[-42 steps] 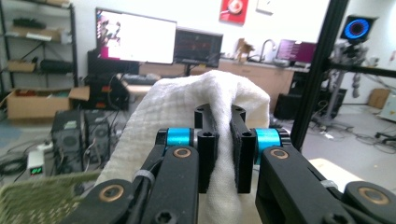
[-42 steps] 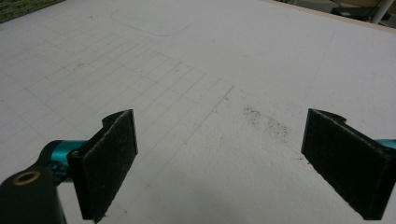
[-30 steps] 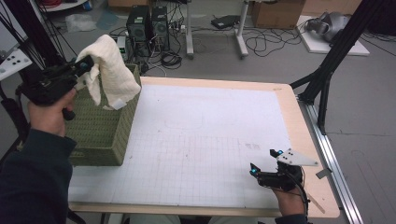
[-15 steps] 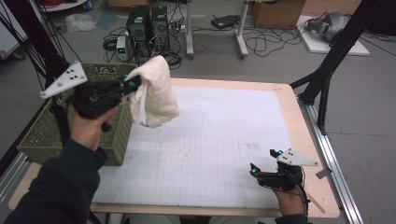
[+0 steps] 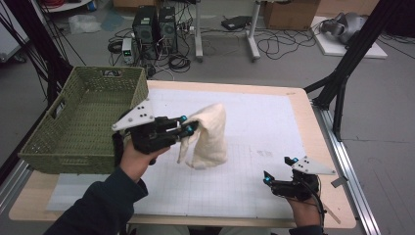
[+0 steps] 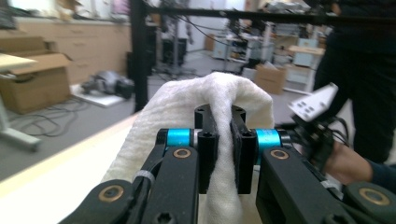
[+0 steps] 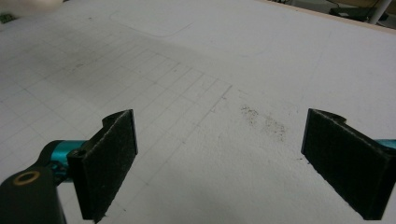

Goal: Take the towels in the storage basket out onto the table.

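Towel point(image 5: 208, 137) hangs from left tongs point(image 5: 190, 128) (basket point(image 5: 80, 122) beside).

Wicker basket point(image 5: 83, 117) at table's point(image 5: 274, 103) left edge; towel point(image 5: 208, 134) hanging just right of basket; right gripper point(image 5: 280, 177) far right of basket, near front edge.

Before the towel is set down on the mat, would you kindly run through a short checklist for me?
1. Left tool shut on the towel: ok; the left gripper view shows cloth pinched between the jaws.
2. Towel out of the basket: ok.
3. Mat bare under the towel: ok.
4. Right tool open and apart from the towel: ok.
5. Towel's lower edge touching the mat: cannot tell.
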`<state>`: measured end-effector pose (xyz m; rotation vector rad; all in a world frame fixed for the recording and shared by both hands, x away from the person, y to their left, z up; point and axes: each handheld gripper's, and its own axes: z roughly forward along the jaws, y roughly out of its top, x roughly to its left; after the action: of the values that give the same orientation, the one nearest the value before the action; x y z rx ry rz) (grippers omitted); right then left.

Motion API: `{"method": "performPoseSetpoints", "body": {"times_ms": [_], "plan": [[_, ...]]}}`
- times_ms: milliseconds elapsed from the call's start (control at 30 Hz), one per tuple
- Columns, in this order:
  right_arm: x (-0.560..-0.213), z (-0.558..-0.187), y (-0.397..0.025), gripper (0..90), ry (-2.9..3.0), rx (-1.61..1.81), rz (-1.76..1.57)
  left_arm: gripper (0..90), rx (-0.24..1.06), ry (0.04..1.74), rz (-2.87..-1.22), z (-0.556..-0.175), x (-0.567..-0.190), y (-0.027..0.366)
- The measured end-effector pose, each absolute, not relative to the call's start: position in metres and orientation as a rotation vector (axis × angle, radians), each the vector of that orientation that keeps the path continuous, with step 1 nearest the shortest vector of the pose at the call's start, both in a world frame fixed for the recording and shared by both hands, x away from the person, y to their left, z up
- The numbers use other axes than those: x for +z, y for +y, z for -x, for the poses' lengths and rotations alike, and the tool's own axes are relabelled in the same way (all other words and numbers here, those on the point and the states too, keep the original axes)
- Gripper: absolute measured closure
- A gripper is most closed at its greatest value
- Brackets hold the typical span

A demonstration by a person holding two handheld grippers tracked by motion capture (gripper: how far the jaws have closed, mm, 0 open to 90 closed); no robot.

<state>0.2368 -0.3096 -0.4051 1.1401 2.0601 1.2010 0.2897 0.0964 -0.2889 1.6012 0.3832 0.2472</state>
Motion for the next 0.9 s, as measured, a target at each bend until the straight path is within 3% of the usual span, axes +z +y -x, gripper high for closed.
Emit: {"method": "performPoseSetpoints", "body": {"times_ms": [367, 567, 600, 633, 700, 900], "plan": [[-0.407, -0.237, -0.309, 9.7, 2.069, 1.192, -1.154, 81.5, 0.183, 0.500, -1.774, -0.320, -0.358, 0.066], [-0.409, -0.239, -0.308, 9.7, 2.077, 1.187, -1.152, 73.4, 0.290, 0.648, -1.889, -0.348, -0.398, 0.061], [-0.409, -0.239, -0.308, 9.7, 2.081, 1.187, -1.148, 68.5, 0.299, 0.682, -1.901, -0.352, -0.402, 0.061], [-0.410, -0.240, -0.308, 9.7, 2.085, 1.184, -1.151, 50.1, 0.301, 0.711, -1.903, -0.355, -0.404, 0.061], [-0.411, -0.240, -0.308, 9.7, 2.095, 1.178, -1.149, 35.3, 0.350, 0.784, -1.855, -0.357, -0.402, 0.068], [-0.411, -0.239, -0.307, 9.7, 2.090, 1.188, -1.151, 26.3, 0.410, 0.776, -1.768, -0.342, -0.386, 0.097]]}}
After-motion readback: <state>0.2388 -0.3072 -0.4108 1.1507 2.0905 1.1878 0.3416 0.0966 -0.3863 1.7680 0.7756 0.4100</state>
